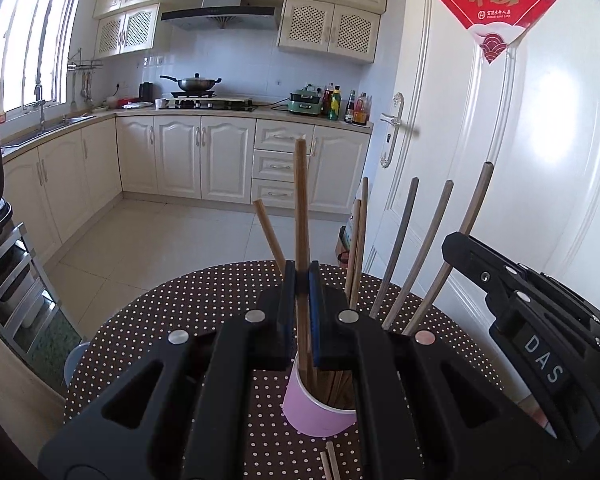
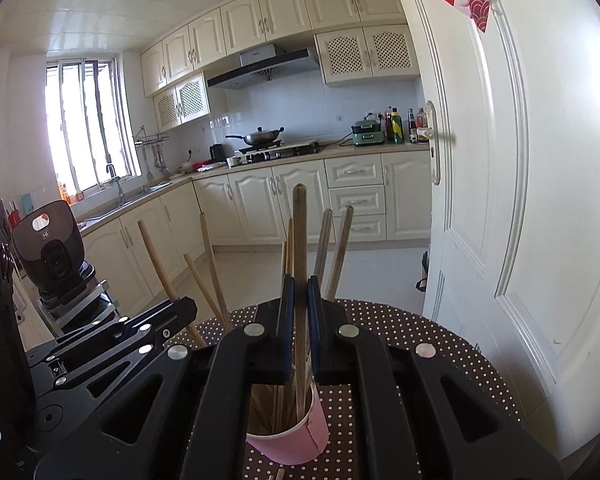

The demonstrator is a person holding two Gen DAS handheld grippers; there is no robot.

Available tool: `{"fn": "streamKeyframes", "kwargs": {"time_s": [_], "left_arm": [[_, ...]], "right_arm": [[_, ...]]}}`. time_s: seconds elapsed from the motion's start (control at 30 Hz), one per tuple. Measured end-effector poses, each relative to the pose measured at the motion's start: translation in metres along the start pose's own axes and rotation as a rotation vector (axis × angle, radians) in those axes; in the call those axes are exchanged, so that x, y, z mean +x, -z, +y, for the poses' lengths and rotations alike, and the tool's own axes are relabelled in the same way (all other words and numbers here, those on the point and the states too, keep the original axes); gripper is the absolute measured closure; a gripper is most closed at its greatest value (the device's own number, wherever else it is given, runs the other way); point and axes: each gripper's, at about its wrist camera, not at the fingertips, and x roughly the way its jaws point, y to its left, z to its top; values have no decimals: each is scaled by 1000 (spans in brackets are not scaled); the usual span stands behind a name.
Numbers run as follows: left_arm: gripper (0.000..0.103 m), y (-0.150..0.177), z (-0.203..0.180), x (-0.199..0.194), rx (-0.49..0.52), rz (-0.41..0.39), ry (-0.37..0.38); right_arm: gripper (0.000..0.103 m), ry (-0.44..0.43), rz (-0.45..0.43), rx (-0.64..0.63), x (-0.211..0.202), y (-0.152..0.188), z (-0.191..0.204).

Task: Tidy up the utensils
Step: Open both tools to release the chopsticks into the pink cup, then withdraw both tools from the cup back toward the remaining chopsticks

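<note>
Nearest, each claw is clamped tight on one upright chopstick: the left gripper (image 1: 301,292) on a chopstick (image 1: 300,200), the right gripper (image 2: 300,292) on a darker chopstick (image 2: 299,240), both tips inside the pink cup (image 1: 316,408). The light cup on the dotted table (image 1: 160,320) could tip if either stick levers against its rim, likely scattering the chopsticks leaning beyond (image 1: 396,252).

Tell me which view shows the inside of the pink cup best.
The right wrist view: it looks down past the rim of the pink cup onto the chopstick ends inside. In the left wrist view the cup shows mostly its outer wall, its mouth largely hidden behind the left gripper.
</note>
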Motion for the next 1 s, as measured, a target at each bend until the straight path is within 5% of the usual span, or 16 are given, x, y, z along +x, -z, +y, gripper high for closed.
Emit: {"fn": "streamKeyframes", "kwargs": {"time_s": [0.3, 0.4, 0.43, 0.47, 0.57, 1.0], "left_arm": [[96, 6, 0, 3, 4, 0, 2], [95, 8, -1, 7, 18, 24, 6], [94, 9, -1, 7, 21, 30, 7], [88, 9, -1, 7, 23, 31, 8], [39, 8, -2, 0, 34, -5, 7], [39, 15, 3, -16, 41, -21, -35]], "right_arm": [[96, -3, 30, 2, -1, 3, 0], [80, -3, 32, 10, -4, 3, 0], [67, 1, 34, 13, -5, 2, 0], [62, 8, 32, 16, -7, 2, -1], [56, 12, 19, 13, -13, 2, 0], [45, 39, 22, 20, -23, 8, -9]]}}
